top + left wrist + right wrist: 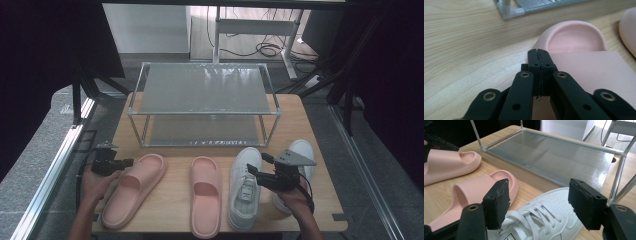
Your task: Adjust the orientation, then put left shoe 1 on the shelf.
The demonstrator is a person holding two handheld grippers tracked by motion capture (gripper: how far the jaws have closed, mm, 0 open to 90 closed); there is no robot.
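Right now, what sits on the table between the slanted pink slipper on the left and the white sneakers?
In the high view, a second pink slipper lies between the slanted pink slipper and the nearer white sneaker.

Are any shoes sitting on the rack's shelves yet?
No, the rack has both shelves bare; the slippers and sneakers lie on the table.
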